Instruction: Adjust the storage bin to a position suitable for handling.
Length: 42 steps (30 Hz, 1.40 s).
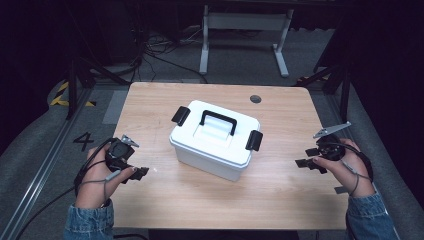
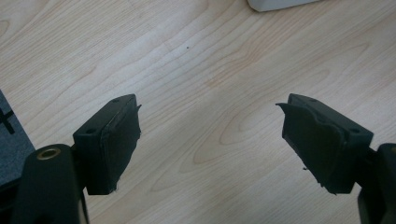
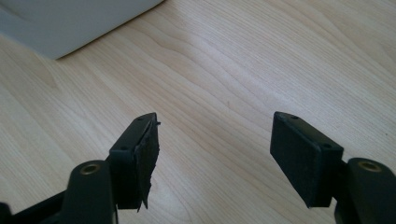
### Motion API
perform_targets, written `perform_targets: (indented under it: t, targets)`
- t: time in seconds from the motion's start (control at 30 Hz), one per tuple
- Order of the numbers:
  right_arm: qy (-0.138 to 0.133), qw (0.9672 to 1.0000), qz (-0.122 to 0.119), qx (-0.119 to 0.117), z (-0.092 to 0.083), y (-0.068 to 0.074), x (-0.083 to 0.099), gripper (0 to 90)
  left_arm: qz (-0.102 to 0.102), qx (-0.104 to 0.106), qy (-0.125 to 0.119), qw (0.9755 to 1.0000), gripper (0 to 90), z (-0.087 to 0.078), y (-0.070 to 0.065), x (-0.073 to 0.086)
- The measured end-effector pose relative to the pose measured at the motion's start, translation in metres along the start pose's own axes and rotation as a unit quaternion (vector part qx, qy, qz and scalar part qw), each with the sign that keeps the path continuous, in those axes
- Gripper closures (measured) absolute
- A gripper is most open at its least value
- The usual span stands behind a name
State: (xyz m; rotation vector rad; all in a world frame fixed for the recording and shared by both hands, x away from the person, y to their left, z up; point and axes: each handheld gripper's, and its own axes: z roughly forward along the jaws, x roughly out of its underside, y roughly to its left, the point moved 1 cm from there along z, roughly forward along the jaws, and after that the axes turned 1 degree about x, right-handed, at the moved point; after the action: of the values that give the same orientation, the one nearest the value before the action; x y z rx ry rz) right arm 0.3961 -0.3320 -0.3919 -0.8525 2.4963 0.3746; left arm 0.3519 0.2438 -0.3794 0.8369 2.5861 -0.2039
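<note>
My left gripper (image 2: pixel 210 140) stands with its jaws spread wide, nothing between them but bare wood grain, and my right gripper (image 3: pixel 215 156) is released the same way, its pads apart over the tabletop. In the high view the left gripper (image 1: pixel 136 172) sits near the table's 8 o'clock edge in my left hand (image 1: pixel 92 182), and the right gripper (image 1: pixel 306 159) hangs near the 4 o'clock edge in my right hand (image 1: pixel 350 170); both are well apart from the box.

The white box (image 1: pixel 215 140) rests at the centre of the wooden table (image 1: pixel 280 200), turned a little askew. Its lid is on, with a black handle (image 1: pixel 218 120) on top and black latches at 10 o'clock (image 1: pixel 180 115) and 3 o'clock (image 1: pixel 254 140). A corner of the box (image 2: pixel 275 3) peeks in at 12 o'clock of the left gripper view, and its side (image 3: pixel 70 23) fills the 11 o'clock corner of the right gripper view.
</note>
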Motion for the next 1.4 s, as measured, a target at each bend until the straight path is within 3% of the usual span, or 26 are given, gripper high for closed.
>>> perform_targets:
  t: [0.13,0.17,0.33,0.4,0.47,0.5,0.6,0.9,1.03,1.1,1.4]
  targets:
    - [0.000,1.0000,0.002,0.004,0.003,0.000,-0.001,31.0,-0.001,0.003,-0.008,1.0000,19.9,-0.001,0.000,0.000]
    - [0.000,0.9999,-0.007,0.008,0.005,0.000,-0.002,30.9,-0.002,0.005,-0.008,1.0000,20.0,-0.002,0.000,0.000]
    - [-0.009,0.9999,-0.003,0.006,0.012,0.010,-0.005,27.3,-0.007,0.009,-0.011,0.9999,20.1,-0.003,0.001,0.001]
    - [-0.007,0.9999,-0.012,0.007,0.012,0.011,-0.006,29.5,-0.008,0.009,-0.012,0.9999,20.1,-0.003,0.002,0.001]
    - [-0.008,0.9996,-0.026,0.001,0.012,0.014,-0.008,37.2,-0.011,0.010,-0.014,0.9998,20.0,-0.004,0.003,0.000]
    - [-0.009,0.9997,-0.020,-0.011,0.010,0.015,-0.010,42.5,-0.012,0.011,-0.014,0.9998,20.2,-0.004,0.003,0.000]
    - [-0.006,0.9996,-0.026,-0.003,0.007,0.016,-0.014,43.7,-0.011,0.013,-0.021,0.9996,20.3,-0.007,0.004,0.000]
    - [-0.002,0.9984,-0.056,0.003,-0.010,0.024,-0.038,44.1,-0.009,0.020,-0.018,0.9996,20.6,-0.005,0.005,-0.006]
    - [0.008,0.9981,-0.060,-0.002,-0.015,0.028,-0.053,42.6,-0.008,0.022,-0.022,0.9995,20.5,-0.004,0.006,-0.010]
    - [0.022,0.9986,-0.048,-0.001,-0.018,0.032,-0.060,41.7,-0.008,0.023,-0.022,0.9995,20.5,-0.004,0.008,-0.012]
    - [0.027,0.9981,-0.054,0.012,-0.027,0.047,-0.093,40.3,-0.003,0.025,-0.021,0.9995,20.6,-0.003,0.012,-0.016]
